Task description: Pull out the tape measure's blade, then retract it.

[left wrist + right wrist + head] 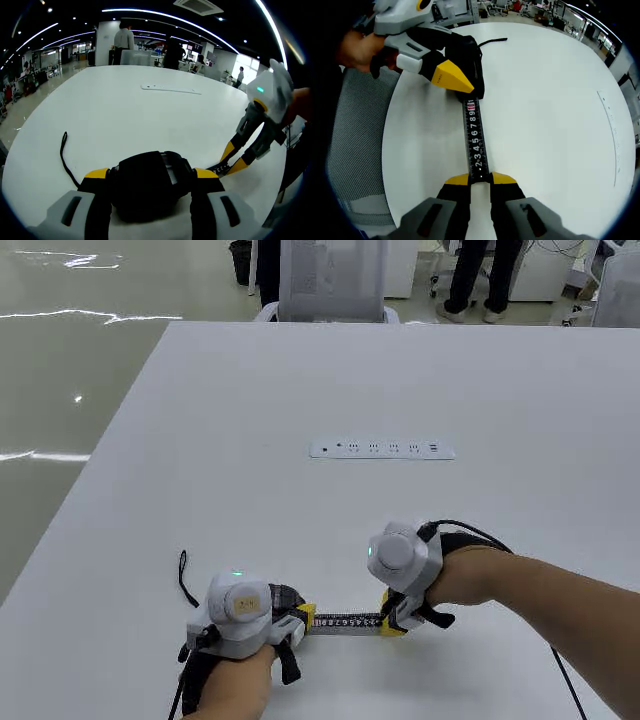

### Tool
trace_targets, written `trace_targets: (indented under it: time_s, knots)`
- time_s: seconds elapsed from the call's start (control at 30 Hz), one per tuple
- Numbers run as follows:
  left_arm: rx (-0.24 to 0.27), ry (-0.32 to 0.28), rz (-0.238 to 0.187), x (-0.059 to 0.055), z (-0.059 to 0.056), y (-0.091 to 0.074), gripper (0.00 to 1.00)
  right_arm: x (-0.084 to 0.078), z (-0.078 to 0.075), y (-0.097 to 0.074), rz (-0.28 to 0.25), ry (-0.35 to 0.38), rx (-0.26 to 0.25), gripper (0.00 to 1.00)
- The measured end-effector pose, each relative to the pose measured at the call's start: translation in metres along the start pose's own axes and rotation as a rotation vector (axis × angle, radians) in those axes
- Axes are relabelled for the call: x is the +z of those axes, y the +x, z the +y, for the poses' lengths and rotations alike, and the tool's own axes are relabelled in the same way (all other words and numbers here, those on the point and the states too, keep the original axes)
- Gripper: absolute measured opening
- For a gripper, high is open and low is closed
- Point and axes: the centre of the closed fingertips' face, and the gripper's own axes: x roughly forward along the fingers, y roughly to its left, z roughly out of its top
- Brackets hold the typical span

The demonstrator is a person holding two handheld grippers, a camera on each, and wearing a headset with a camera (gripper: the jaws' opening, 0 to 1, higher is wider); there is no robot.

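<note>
As tongs seemingly pinch, blade extends.

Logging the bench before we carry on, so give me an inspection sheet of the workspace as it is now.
Surface: white table.
Job's things: tape measure case, black; blade drawn out a short way.
Clutter: power strip, farther out, apart from the work.
Grippers: left gripper shut on the tape measure case; right gripper shut on the blade's end.
Cables: black strap lying beside the case; black cable at the right hand.
Surroundings: chair at the far edge; people standing beyond.
</note>
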Motion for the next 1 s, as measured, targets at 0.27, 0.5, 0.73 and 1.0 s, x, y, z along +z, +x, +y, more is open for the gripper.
trace_targets:
  time_s: [0.27, 0.5, 0.73, 1.0]
  knots:
    - [0.0, -0.001, 0.0, 0.0, 0.0, 0.0, 0.6, 0.007, 0.001, 0.003, -0.004, 0.013, 0.007, 0.13]
    - [-0.001, -0.004, 0.001, 0.0, 0.0, 0.001, 0.6, 0.013, 0.003, 0.005, -0.006, 0.001, 0.005, 0.13]
    - [-0.002, -0.008, 0.002, -0.001, -0.001, 0.001, 0.6, 0.019, 0.003, 0.007, -0.008, -0.002, 0.008, 0.13]
    - [-0.002, -0.009, 0.002, -0.001, -0.001, 0.001, 0.6, 0.027, 0.004, 0.01, -0.022, -0.001, 0.009, 0.13]
